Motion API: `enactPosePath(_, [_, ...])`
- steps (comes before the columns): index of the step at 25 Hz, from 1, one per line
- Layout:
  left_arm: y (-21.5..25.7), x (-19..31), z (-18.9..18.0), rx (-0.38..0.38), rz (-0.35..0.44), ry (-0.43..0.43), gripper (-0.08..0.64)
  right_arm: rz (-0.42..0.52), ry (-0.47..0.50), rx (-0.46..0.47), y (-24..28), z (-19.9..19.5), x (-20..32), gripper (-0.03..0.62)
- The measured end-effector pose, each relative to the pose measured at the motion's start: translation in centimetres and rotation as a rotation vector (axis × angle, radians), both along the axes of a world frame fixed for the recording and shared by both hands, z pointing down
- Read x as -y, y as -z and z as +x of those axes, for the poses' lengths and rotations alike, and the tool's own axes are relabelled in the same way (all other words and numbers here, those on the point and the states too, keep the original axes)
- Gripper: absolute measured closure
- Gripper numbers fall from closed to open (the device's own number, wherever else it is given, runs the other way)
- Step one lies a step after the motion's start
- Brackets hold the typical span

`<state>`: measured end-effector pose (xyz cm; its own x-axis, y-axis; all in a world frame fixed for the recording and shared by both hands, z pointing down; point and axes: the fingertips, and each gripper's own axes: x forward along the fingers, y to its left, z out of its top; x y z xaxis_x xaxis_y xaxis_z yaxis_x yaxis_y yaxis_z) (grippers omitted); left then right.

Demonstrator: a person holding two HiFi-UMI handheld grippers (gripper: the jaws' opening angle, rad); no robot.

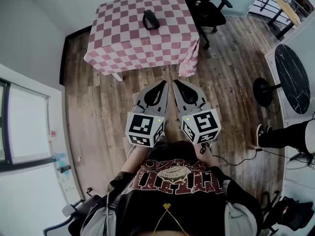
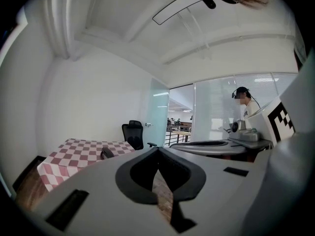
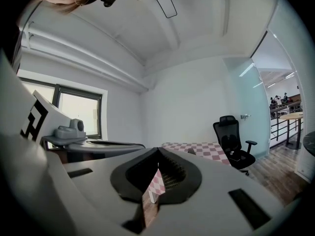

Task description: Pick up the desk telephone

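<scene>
Floorboards [image 1: 98, 107]; left claw [image 1: 166, 81], right claw [image 1: 174, 81] closed

Desk [image 1: 123, 48]: pink-and-white checked cloth. Telephone [image 1: 150, 19] on desk: black. Floor [image 1: 98, 107]: brown wood planks. Chair [image 1: 204, 6] beside desk: black. Round table [image 1: 293, 77] right of desk: black, pale-veined.

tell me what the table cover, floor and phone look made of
Table cover: looks like cloth, matte, pink-and-white checked; it drapes in folds at the corners.
Floor: wood or wood-look planks, low sheen; grain and seams show.
Desk telephone: probably black plastic, too small to be sure.
</scene>
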<state>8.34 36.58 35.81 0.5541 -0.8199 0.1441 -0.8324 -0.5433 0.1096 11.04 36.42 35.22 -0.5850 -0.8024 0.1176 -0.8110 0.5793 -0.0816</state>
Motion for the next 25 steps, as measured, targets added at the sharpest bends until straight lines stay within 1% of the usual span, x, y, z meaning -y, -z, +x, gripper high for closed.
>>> enactPosePath(8, [-1.0, 3.3, -2.3, 0.01, -0.022, -0.014, 0.558, -0.015, -0.033, 0.008, -0.8, -1.9, 3.1, 0.574])
enactPosePath(15, [-1.5, 5.4, -2.6, 0.011, -0.039, -0.025, 0.558, -0.045, -0.046, -0.001, -1.6, -2.1, 5.4, 0.574])
enactPosePath(19, [-1.5, 7.7, -3.0, 0.018, -0.035, -0.016, 0.558, -0.041, -0.039, 0.006, -1.5, -2.4, 7.9, 0.574])
enactPosePath(25, [-1.1, 12.7, -3.5, 0.018, -0.032, 0.013, 0.558, -0.041, 0.0, 0.002, -1.1, -3.1, 12.8, 0.574])
